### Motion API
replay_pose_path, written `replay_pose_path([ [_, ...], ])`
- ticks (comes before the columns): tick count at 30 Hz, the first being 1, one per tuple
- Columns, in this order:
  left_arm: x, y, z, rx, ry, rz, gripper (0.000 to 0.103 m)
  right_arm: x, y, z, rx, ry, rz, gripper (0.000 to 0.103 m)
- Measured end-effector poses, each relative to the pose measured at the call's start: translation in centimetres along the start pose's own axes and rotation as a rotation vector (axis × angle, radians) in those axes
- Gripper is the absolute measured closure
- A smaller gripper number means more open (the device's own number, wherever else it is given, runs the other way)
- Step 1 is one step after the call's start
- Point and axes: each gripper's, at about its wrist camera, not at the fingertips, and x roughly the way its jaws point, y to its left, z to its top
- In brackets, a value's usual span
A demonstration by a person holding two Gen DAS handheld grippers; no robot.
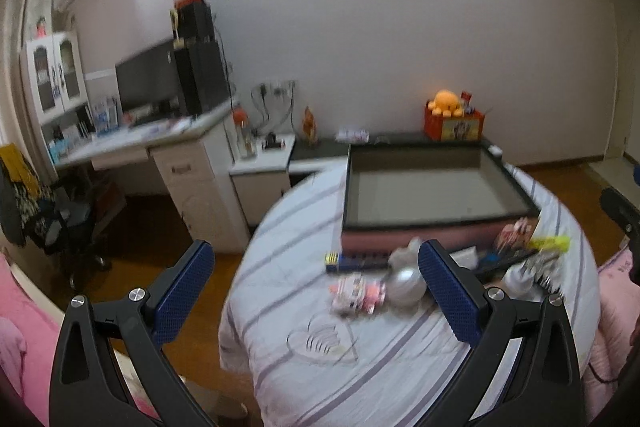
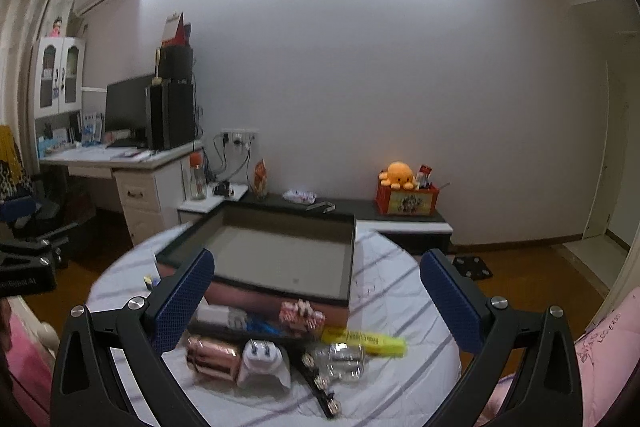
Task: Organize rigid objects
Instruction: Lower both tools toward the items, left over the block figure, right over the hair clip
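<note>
I am holding my left gripper (image 1: 316,287) and right gripper (image 2: 316,295) wide apart, both empty. The pile of small objects (image 2: 280,347) is lying just below my right one, before the box (image 2: 280,251).

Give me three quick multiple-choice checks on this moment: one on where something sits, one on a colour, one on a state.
1. Where do the small items lie relative to the tray?
A. inside it
B. on the sheet in front of it
C. on the floor

2. What colour is the plush toy on the far red box?
A. orange
B. green
C. blue

3. What are both grippers doing?
A. open and empty
B. each clamping an item
C. shut with nothing held

Answers:
1 B: the white plug and yellow highlighter lie on the striped sheet, while the tray holds nothing.
2 A: the plush toy is orange.
3 A: the left gripper and right gripper have fingers spread with nothing between.
</note>
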Motion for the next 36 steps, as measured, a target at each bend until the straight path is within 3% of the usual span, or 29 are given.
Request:
replay_pose_path([
  [8, 4.7, 0.6, -4.2, -0.013, 0.175, -0.070, 0.000, 2.9, -1.3, -5.7, 0.016, 0.183, 0.024, 0.000],
  [16, 8.4, -0.6, -6.1, -0.001, 0.286, -0.085, 0.000, 5.3, -2.0, -8.2, 0.022, 0.288, 0.008, 0.000],
  [29, 13.0, -3.1, -6.0, 0.105, 0.352, -0.039, 0.000, 8.8, -2.6, -9.8, -0.008, 0.373, -0.009, 0.000],
  [36, 15.0, -2.7, -5.6, 0.079, 0.365, -0.086, 0.000, 10.6, -2.7, -10.2, -0.014, 0.428, 0.014, 0.000],
])
